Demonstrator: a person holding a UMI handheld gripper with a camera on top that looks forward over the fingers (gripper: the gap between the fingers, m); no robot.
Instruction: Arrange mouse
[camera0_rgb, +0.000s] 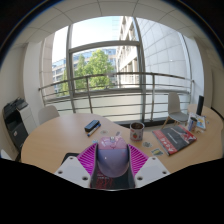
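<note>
A pale lilac-grey computer mouse (111, 156) sits between my gripper's (112, 158) two fingers, held above the round wooden table (60, 135). Both magenta pads (88, 157) press against the mouse's sides, so the gripper is shut on it. The mouse's front end points away, toward the window. Its underside is hidden.
On the table stand a dark patterned mug (137, 131), a small black device (92, 126) and a colourful book or magazine (178, 137) at the right. A dark chair (18, 122) stands at the left. A railing and large window lie beyond.
</note>
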